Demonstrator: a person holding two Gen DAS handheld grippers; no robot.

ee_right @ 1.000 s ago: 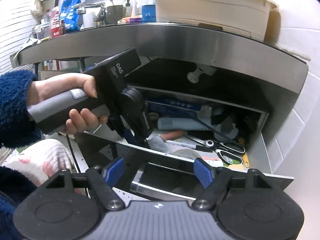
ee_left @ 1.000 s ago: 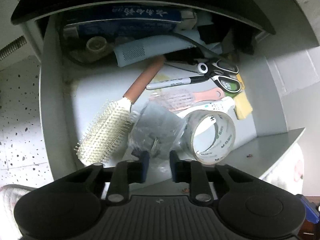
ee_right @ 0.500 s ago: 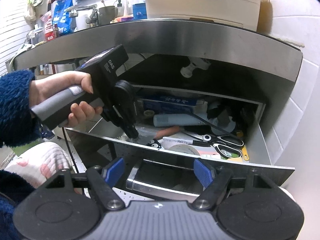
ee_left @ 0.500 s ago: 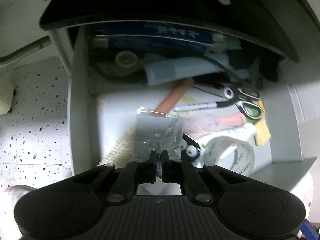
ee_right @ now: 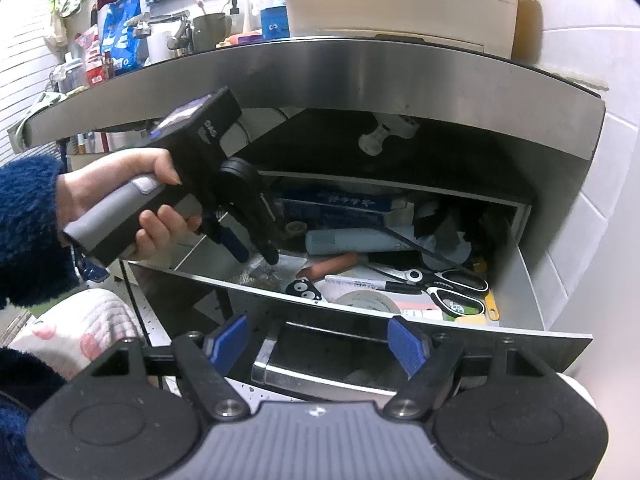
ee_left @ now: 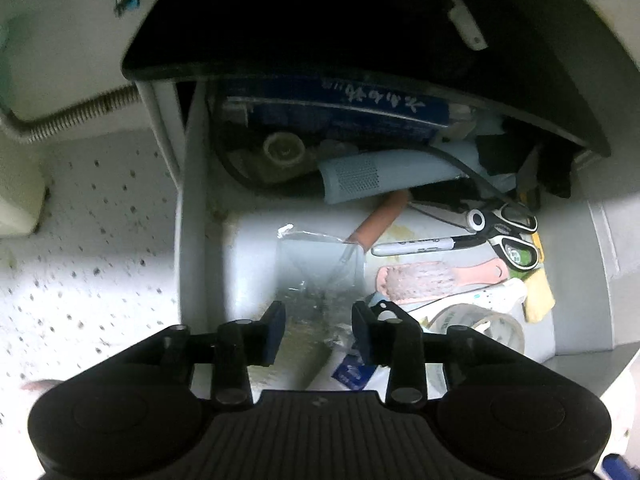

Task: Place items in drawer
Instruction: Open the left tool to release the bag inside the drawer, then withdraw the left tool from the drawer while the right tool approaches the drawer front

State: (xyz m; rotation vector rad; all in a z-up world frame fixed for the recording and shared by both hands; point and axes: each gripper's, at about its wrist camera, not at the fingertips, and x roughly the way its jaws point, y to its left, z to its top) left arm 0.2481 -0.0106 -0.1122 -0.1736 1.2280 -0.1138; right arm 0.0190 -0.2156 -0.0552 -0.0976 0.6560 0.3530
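Drawer [ee_left: 192,208]: pulled out beneath a dark counter overhang [ee_left: 360,40], interior crowded; only a strip of bare floor beside its left wall.

Left gripper [ee_left: 319,322]: poised over the drawer's near edge, jaws spread wide, nothing between them. In the right wrist view the same tool [ee_right: 256,254] points down into the drawer, held in the person's hand [ee_right: 132,196].

Clear plastic bag [ee_left: 320,268]: lies in the drawer just ahead of the left gripper's spread fingers, apparently free of them, though motion blur leaves contact uncertain. It covers most of a hairbrush, whose brown handle [ee_left: 380,220] sticks out beyond it.

Ahead and to the right of the left gripper: black marker [ee_left: 416,246], pink brush [ee_left: 436,280], scissors [ee_left: 508,232], yellow sponge [ee_left: 540,292]. Tape roll [ee_left: 480,324] sits just right of the right finger. Farther ahead, against the back: pale blue cylinder [ee_left: 384,176], blue box [ee_left: 340,116], partly under the overhang.

Right gripper [ee_right: 318,344]: outside the drawer, in front of its steel front panel [ee_right: 200,292], jaws wide and empty, straddling the handle [ee_right: 320,376] without visible contact. Open space lies between it and the panel edge.
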